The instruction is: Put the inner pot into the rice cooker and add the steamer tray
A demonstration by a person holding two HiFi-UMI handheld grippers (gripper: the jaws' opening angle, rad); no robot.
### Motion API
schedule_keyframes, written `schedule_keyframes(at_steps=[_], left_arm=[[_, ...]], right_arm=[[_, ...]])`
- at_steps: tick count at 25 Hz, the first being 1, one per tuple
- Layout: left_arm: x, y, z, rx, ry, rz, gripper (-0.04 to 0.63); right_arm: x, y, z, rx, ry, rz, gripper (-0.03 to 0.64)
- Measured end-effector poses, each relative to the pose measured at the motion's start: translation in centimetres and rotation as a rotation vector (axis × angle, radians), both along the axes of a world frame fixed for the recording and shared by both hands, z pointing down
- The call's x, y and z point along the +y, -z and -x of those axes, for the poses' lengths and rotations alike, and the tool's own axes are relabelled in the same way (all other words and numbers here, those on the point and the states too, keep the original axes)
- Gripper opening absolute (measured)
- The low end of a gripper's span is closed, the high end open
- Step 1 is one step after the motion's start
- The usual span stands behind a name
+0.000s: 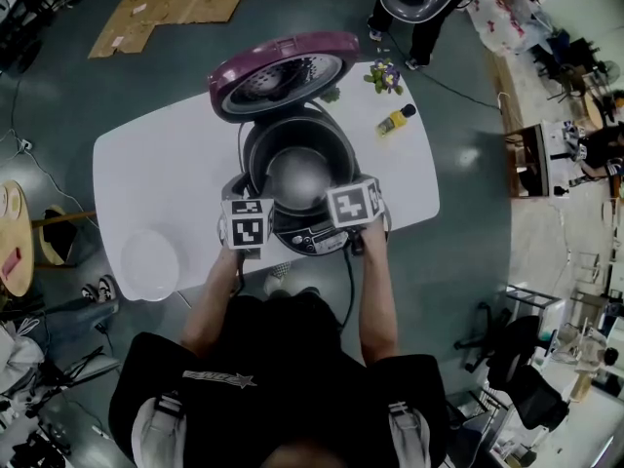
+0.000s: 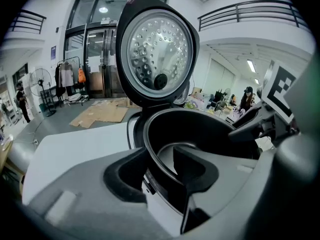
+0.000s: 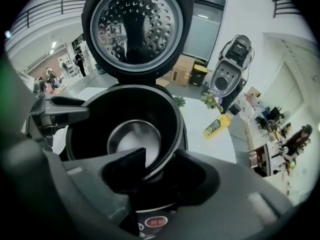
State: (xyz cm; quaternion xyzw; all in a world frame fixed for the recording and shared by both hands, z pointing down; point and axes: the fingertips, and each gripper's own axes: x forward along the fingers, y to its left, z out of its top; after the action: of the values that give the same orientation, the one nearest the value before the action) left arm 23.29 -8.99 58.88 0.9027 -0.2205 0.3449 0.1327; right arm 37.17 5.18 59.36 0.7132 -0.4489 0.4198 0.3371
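Loosely, pot rim (image 2: 149, 153) within left tool (image 2: 157, 156)

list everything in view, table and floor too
table: one, white, centre
rice cooker: one, dark with purple lid open, mid table
inner pot: one, dark with silvery bottom, inside the cooker
round tray: one, white, table's near left corner
bottle: one, yellow with dark cap, lying right of cooker
small plant: one, green and purple, table's far right edge
cardboard: several sheets, brown, floor beyond table
left gripper: one, grey, jaws open astride pot's near rim
right gripper: one, grey, jaws open astride pot's near rim
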Motion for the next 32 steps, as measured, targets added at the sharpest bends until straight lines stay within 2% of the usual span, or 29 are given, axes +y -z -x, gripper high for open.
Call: schedule_keyframes(at_steps=[9,15,21,26,32], left_arm=[[-0.8,2.8,-0.2,0.054,-0.008,-0.058,0.181],[-0.1,5.4,-0.2,0.107,-0.031,-0.097,0.183],[0.8,10.3,-0.2,0.196,-0.057,-0.158,0.183],[2.5,14.4,0.0,0.262,-0.102,-0.201,0.178],[5.3,16.4,1.1,0.338,-0.141,-0.222,0.15]], right_arm=[[0.4,1.2,-0.1,0.018,-0.041,-0.039,0.189],[1.5,3.8,0.2,0.045,-0.098,-0.129,0.189],[2.0,8.9,0.8,0.105,-0.116,-0.297,0.189],[2.9,13.4,1.5,0.185,-0.126,-0.481,0.189],[5.7,17.2,3.7,0.276,-0.141,-0.7,0.189]])
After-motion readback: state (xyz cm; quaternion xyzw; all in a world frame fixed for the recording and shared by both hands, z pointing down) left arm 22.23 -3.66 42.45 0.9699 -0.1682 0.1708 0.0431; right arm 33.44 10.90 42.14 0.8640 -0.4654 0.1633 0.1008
